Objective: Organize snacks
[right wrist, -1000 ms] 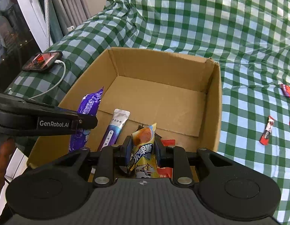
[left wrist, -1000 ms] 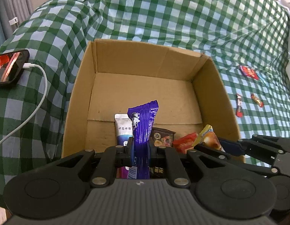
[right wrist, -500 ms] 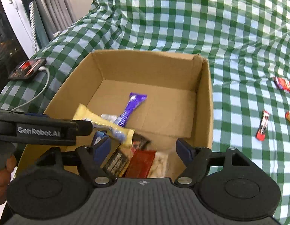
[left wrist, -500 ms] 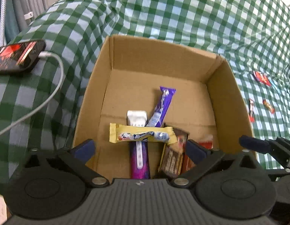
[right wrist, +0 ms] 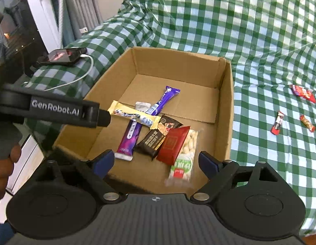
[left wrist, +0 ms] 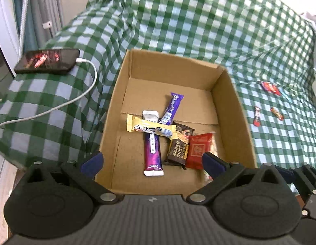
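A: Near the lower middle of both views, the left tongs point(left wrist: 151, 162) and right tongs point(right wrist: 156, 162) stand spread and empty; their jaws have just been opening. The snacks point(right wrist: 151, 130) lie piled in the box point(right wrist: 226, 110).

B: Risk?

A: Three wrappers point(right wrist: 277, 122) at right on the checked cloth point(right wrist: 219, 20) are small and flat; I think the tongs may pinch cloth too.

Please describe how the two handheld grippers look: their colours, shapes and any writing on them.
Both grippers are matte black plastic. The right gripper has a ribbed grey-black body, two round discs, silver pivot screws and dark blue finger pads. The left gripper looks the same; on its side, white lettering reads "GenRobot.AI".
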`<state>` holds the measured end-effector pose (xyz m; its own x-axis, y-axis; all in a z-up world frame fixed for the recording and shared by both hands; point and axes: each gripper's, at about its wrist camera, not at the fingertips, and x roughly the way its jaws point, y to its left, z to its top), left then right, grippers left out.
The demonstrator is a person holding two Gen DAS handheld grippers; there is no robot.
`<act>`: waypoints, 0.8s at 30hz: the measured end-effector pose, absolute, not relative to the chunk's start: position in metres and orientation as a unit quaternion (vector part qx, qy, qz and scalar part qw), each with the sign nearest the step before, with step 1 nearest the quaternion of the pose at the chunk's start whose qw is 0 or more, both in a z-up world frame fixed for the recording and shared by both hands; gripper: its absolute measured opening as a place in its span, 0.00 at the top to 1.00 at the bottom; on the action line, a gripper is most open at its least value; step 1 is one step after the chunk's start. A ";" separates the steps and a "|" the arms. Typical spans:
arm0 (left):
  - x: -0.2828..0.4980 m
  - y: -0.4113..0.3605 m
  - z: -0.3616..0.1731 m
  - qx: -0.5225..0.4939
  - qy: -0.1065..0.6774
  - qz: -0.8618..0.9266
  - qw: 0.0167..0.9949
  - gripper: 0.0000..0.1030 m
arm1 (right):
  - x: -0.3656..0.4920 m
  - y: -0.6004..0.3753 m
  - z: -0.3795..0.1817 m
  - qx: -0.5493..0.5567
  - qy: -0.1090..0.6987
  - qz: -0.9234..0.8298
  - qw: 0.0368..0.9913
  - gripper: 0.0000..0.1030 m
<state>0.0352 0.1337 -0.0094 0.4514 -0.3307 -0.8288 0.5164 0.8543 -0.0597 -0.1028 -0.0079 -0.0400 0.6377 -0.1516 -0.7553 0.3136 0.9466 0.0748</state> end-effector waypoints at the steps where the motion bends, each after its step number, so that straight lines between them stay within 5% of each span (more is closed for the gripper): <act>1: 0.027 0.137 -0.004 0.102 0.453 -0.254 0.849 0.00 | -0.108 -0.003 -0.037 0.094 0.402 -0.131 0.901 0.10; 24: -0.063 0.158 0.026 0.096 0.439 -0.294 0.843 0.00 | -0.197 0.025 -0.004 0.086 0.362 -0.181 0.910 0.03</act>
